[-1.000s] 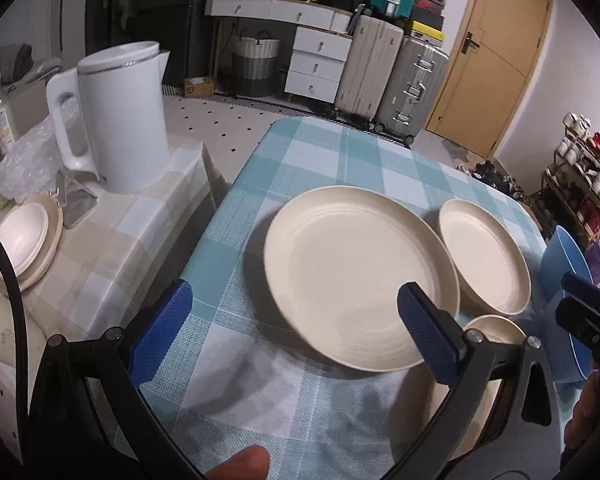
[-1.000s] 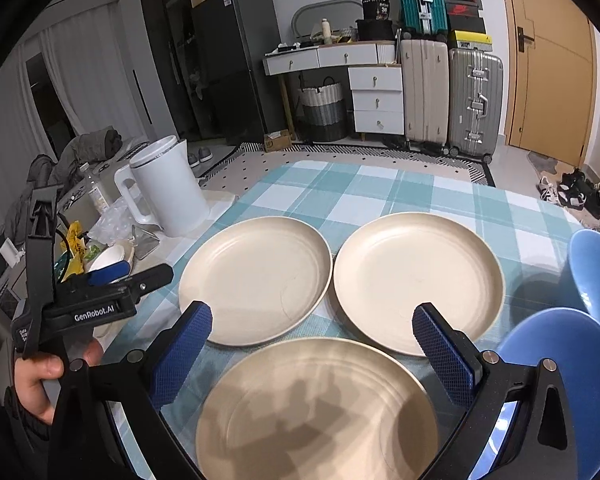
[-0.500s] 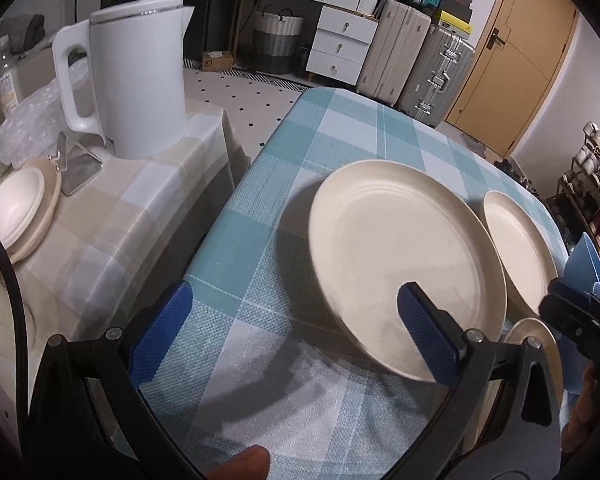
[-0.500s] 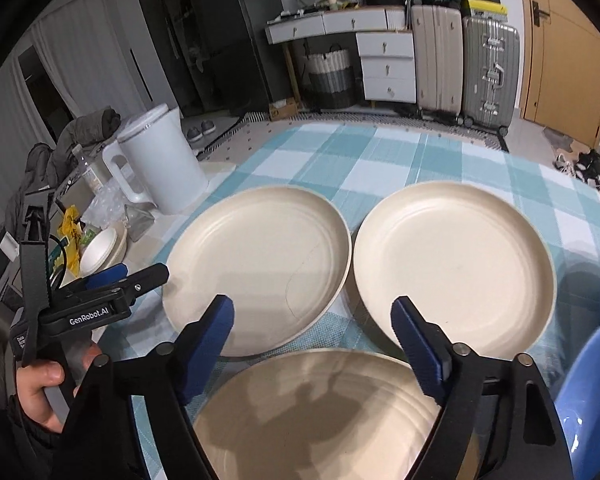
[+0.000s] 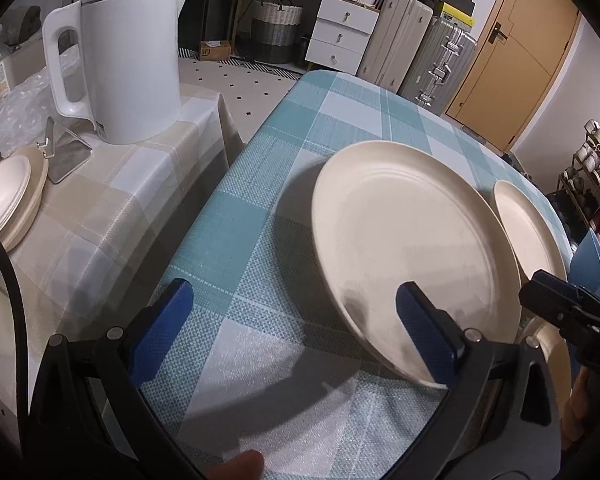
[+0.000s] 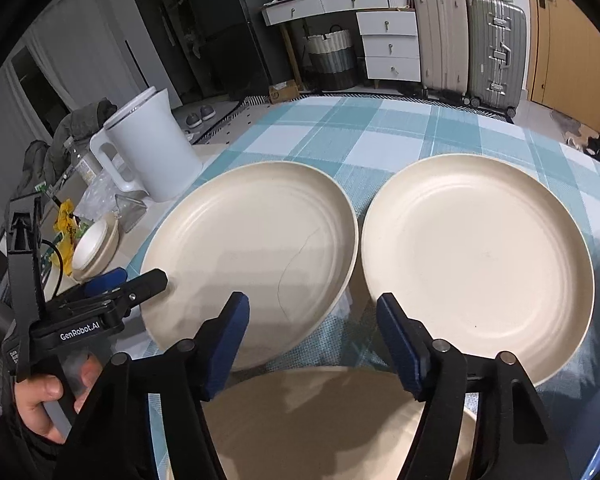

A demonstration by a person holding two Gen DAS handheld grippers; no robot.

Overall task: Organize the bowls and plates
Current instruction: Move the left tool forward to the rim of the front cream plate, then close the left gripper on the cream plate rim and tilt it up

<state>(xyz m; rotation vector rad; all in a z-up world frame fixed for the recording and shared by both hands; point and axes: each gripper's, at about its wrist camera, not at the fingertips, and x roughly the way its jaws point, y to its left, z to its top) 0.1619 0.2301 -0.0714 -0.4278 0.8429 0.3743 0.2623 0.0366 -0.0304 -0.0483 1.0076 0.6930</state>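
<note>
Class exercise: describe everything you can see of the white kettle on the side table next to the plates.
The white kettle is a tall, matte, plastic-looking jug with a pointed spout, a flat lid edged by a thin metallic band and a large loop handle. It stands upright, lid closed, on the beige checked cloth of the lower side table, beside the blue checked table. A small folded stand leans just in front; nothing grips it.

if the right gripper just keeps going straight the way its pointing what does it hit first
Most likely the far rim of the nearest cream plate, which lies just under the closing right gripper, nothing between its fingers. Past that comes bare tablecloth between the other two plates. Depth is hard to judge here.
</note>
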